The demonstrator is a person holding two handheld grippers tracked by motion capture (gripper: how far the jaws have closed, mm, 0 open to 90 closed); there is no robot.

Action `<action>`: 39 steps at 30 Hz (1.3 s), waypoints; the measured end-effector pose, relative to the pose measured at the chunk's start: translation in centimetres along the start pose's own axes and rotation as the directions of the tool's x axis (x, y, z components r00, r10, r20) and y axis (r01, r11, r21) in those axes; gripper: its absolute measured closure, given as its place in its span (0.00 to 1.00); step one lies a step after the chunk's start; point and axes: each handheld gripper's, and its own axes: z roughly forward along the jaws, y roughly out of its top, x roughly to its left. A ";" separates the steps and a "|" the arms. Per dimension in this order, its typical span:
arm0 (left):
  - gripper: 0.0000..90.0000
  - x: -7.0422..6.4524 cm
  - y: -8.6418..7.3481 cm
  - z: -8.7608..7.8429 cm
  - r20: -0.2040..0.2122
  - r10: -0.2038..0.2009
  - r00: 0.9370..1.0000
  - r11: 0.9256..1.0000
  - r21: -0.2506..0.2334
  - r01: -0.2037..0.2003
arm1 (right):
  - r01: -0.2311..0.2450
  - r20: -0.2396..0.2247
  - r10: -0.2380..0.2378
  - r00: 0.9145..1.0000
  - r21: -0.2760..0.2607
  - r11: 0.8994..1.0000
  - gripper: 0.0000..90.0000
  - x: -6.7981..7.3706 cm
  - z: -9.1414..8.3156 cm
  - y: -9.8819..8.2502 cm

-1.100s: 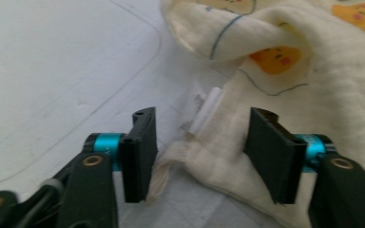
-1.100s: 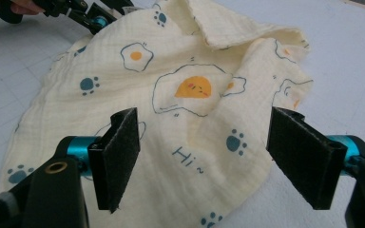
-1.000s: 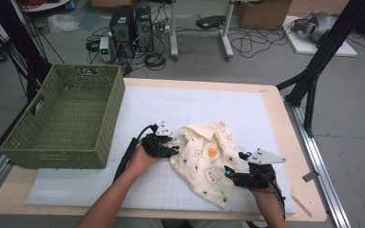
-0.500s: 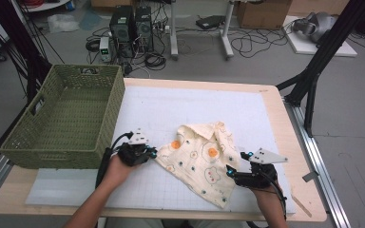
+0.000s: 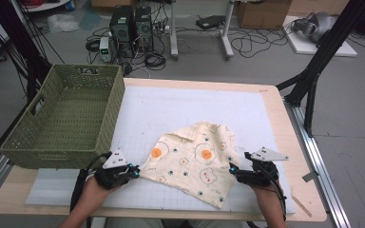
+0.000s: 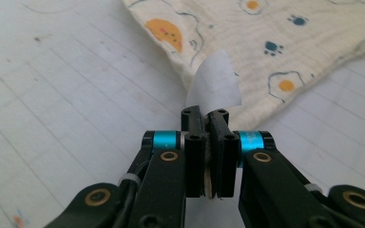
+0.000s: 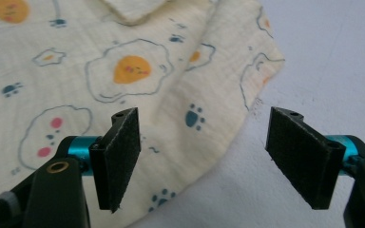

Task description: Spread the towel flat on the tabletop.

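A cream cloth (image 5: pixel 195 164) printed with fried eggs and paw prints lies spread on a white gridded mat (image 5: pixel 171 109) on a wooden table (image 5: pixel 275 95), between two hand-held grippers. The left gripper (image 5: pixel 134 171) sits at the cloth's left corner, its jaws pressed together; in the left gripper view the pads clamp a small white label (image 6: pixel 214 88) that stands up just above the jaw tips, with the cloth's edge (image 6: pixel 266 52) directly beyond and to the right of them. Whether the pads also pinch the fabric itself cannot be told. The right gripper (image 5: pixel 232 169) rests at the cloth's right edge with its jaws standing wide apart and nothing pressed between them. In the right gripper view the cloth (image 7: pixel 123 85) lies beneath and ahead of the jaws: its curved edge runs through the gap between them, the one pad (image 7: pixel 121 156) hanging over the fabric, the other pad (image 7: pixel 302 152) over bare mat. A green woven basket (image 5: pixel 33 142) stands beyond the left gripper, on the side away from the cloth, close to the hand holding it.
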 end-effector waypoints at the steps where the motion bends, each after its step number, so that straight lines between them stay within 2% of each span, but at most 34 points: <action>1: 0.95 -0.3 -0.2 -0.3 0.009 0.005 1.000 1.000 0.006 -0.005 | -0.015 0.008 0.015 1.000 0.007 1.000 0.30 -0.1 0.1 -0.1; 3: 0.95 -0.7 -0.6 -0.7 0.015 0.011 1.000 1.000 0.009 -0.011 | -0.035 0.018 0.035 0.999 0.022 0.999 0.32 -0.3 0.4 -0.1; 7: 0.91 -0.8 -0.9 -1.3 0.029 0.001 1.000 1.000 0.010 -0.002 | -0.043 0.040 0.041 0.998 0.038 0.998 0.34 -0.5 0.8 -0.2; 8: 0.85 -0.7 -0.7 -1.3 0.021 -0.002 1.000 1.000 0.009 0.002 | -0.048 0.041 0.047 0.998 0.037 0.998 0.36 -0.5 0.9 -0.2; 9: 0.67 -0.5 -0.5 -1.2 0.009 -0.007 1.000 1.000 0.003 0.007 | -0.064 0.038 0.063 0.997 0.031 0.997 0.36 -0.8 1.0 -0.2; 10: 0.61 0.0 0.1 -1.1 -0.004 -0.038 0.999 0.999 -0.026 0.038 | -0.075 0.038 0.073 0.997 0.031 0.997 0.36 -0.9 1.1 -0.2; 12: 0.55 0.5 1.1 -0.8 -0.016 -0.045 0.999 0.997 -0.062 0.044 | -0.081 0.039 0.080 0.996 0.025 0.996 0.36 -1.0 1.0 -0.3; 13: 0.53 0.5 1.1 -0.8 -0.016 -0.045 0.999 0.997 -0.062 0.044 | -0.084 0.037 0.083 0.996 0.025 0.996 0.35 -1.0 1.0 -0.3; 15: 0.52 1.0 2.2 -0.2 -0.020 -0.034 0.999 0.996 -0.087 0.032 | -0.085 0.033 0.084 0.996 0.025 0.996 0.35 -1.0 0.9 -0.2; 16: 0.51 1.3 3.2 0.5 -0.027 -0.022 0.999 0.994 -0.107 0.019 | -0.079 0.028 0.079 0.997 0.022 0.997 0.35 -1.1 0.9 -0.3; 17: 0.51 1.3 3.2 0.5 -0.027 -0.022 0.999 0.994 -0.107 0.019 | -0.079 0.028 0.079 0.997 0.022 0.997 0.35 -1.1 0.9 -0.3; 18: 0.50 1.6 4.2 1.4 -0.022 -0.024 0.999 0.991 -0.133 0.021 | -0.072 0.017 0.071 0.997 0.019 0.997 0.35 -1.0 0.9 -0.3; 19: 0.48 1.6 4.2 1.4 -0.022 -0.024 0.999 0.991 -0.133 0.021 | -0.069 0.015 0.069 0.998 0.018 0.997 0.35 -1.0 0.9 -0.3; 20: 0.48 1.9 5.4 2.5 -0.016 -0.017 1.000 0.989 -0.146 0.014 | -0.071 0.012 0.070 0.997 0.020 0.997 0.35 -0.9 0.9 -0.3; 22: 0.47 2.0 5.9 3.0 -0.015 -0.013 1.000 0.988 -0.152 0.011 | -0.068 0.012 0.068 0.998 0.017 0.998 0.35 -0.9 0.8 -0.3; 23: 0.47 2.1 7.2 4.4 0.001 -0.008 1.000 0.985 -0.170 0.008 | -0.072 0.012 0.071 0.997 0.015 0.997 0.35 -1.0 0.8 -0.2; 26: 0.47 2.2 8.2 5.7 0.012 0.001 1.000 0.987 -0.162 0.001 | -0.076 0.006 0.076 0.997 0.005 0.997 0.35 -1.1 0.7 -0.2; 28: 0.47 2.3 9.5 7.5 0.006 0.036 0.999 0.991 -0.128 -0.035 | -0.078 0.004 0.078 0.997 0.001 0.997 0.35 -1.1 0.6 -0.2; 30: 0.46 2.2 10.1 8.5 0.000 0.047 0.999 0.992 -0.119 -0.046 | -0.078 0.003 0.078 0.997 -0.005 0.997 0.35 -1.2 0.6 -0.2; 31: 0.46 2.2 10.1 8.5 0.000 0.047 0.999 0.992 -0.119 -0.046 | -0.078 0.001 0.078 0.997 -0.006 0.997 0.35 -1.2 0.6 -0.2; 32: 0.45 2.4 10.3 9.6 -0.013 0.045 0.999 0.992 -0.119 -0.047 | -0.076 -0.001 0.076 0.997 -0.005 0.997 0.35 -1.1 0.6 -0.2; 33: 0.44 2.4 10.3 9.6 -0.013 0.045 0.999 0.992 -0.119 -0.047 | -0.077 -0.004 0.077 0.997 -0.006 0.997 0.35 -1.0 0.5 -0.2; 34: 0.44 2.5 10.4 10.5 -0.038 0.056 0.998 0.995 -0.085 -0.059 | -0.075 -0.004 0.075 0.997 -0.005 0.997 0.35 -1.0 0.5 -0.2; 35: 0.45 2.5 10.4 10.5 -0.038 0.056 0.998 0.995 -0.085 -0.059 | -0.069 -0.005 0.069 0.998 -0.008 0.998 0.35 -1.0 0.5 -0.1; 36: 0.45 2.6 10.5 11.3 -0.054 0.064 0.997 0.995 -0.068 -0.067 | -0.068 -0.004 0.068 0.998 -0.009 0.998 0.35 -1.0 0.5 -0.1; 37: 0.45 2.6 10.5 11.3 -0.054 0.064 0.997 0.995 -0.068 -0.067 | -0.064 -0.004 0.064 0.998 -0.009 0.998 0.35 -1.0 0.5 -0.1; 39: 0.45 2.5 10.6 12.3 -0.061 0.065 0.996 0.997 -0.041 -0.068 | -0.065 -0.005 0.065 0.998 -0.006 0.998 0.35 -1.0 0.6 -0.1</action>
